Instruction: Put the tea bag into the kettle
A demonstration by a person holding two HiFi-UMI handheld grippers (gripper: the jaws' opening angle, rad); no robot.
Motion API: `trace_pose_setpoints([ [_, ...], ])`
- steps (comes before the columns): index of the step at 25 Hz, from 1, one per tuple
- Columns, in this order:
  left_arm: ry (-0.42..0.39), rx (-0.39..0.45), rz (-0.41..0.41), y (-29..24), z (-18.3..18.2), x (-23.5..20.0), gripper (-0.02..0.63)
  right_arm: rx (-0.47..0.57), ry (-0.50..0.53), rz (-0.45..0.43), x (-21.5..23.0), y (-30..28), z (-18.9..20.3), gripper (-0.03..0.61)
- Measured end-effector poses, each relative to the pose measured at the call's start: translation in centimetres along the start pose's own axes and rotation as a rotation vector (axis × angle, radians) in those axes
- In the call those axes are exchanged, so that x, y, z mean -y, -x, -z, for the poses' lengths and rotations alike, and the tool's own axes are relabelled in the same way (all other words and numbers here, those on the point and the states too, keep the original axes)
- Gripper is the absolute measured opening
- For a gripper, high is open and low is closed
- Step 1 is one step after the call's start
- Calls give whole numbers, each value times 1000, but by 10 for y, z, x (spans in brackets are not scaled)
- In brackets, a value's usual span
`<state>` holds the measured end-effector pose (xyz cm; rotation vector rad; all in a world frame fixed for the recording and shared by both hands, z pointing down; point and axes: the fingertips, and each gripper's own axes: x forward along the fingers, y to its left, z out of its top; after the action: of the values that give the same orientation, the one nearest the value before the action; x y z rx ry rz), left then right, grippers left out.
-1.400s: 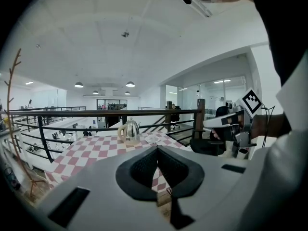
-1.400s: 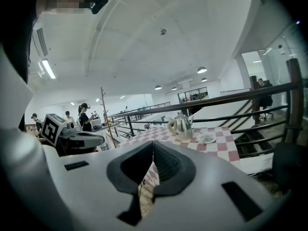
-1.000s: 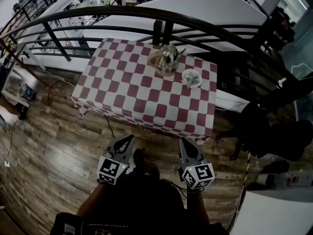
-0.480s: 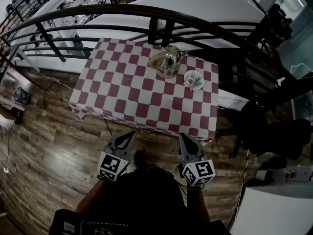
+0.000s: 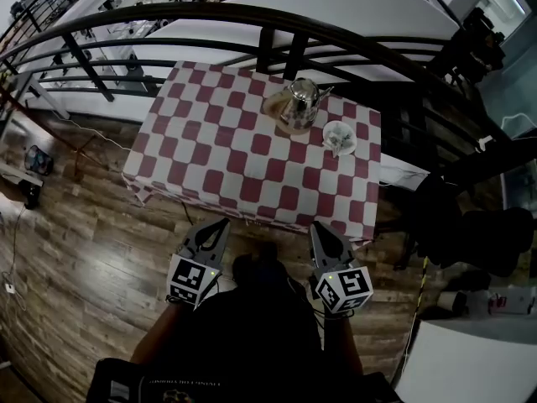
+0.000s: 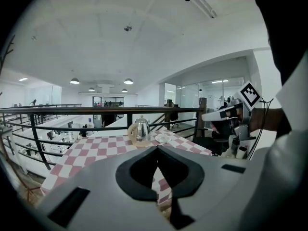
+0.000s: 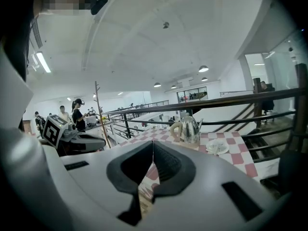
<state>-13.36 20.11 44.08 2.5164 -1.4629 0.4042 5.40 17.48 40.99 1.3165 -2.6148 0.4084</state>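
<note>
Behind kettle (image 5: 300,103) — dark railing (image 5: 252,18) (saucer (image 5: 338,135) beside kettle)

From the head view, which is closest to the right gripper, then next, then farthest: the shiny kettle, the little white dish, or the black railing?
1. The little white dish, on the right side of the table, is nearest the right gripper.
2. The kettle, left of the dish and farther back.
3. The black railing, beyond the table, is farthest.

A red-and-white check cloth (image 5: 210,170) covers the surface (image 5: 352,217). Toward its far edge a kettle (image 5: 300,103) stands on a tan mat (image 5: 272,105); a white saucer (image 5: 339,135) lies just right of the kettle.
</note>
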Motion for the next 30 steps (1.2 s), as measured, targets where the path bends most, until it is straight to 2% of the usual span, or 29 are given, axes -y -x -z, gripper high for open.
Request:
trace_pose_setpoints([
  [8,11,-19,-19,-14,0,-15,6,-5,-1,-6,14,-20,-7,17],
  [14,-1,-21,-20,-39,-18,-29,6,-7,-4,-7,41,-51,-19,17],
  [24,-56,-4,26,-114,-61,-50,6,5,-27,11,104,-99,-46,17],
  [30,-61,-4,45,-161,-79,-55,6,14,-42,6,142,-130,-56,17],
])
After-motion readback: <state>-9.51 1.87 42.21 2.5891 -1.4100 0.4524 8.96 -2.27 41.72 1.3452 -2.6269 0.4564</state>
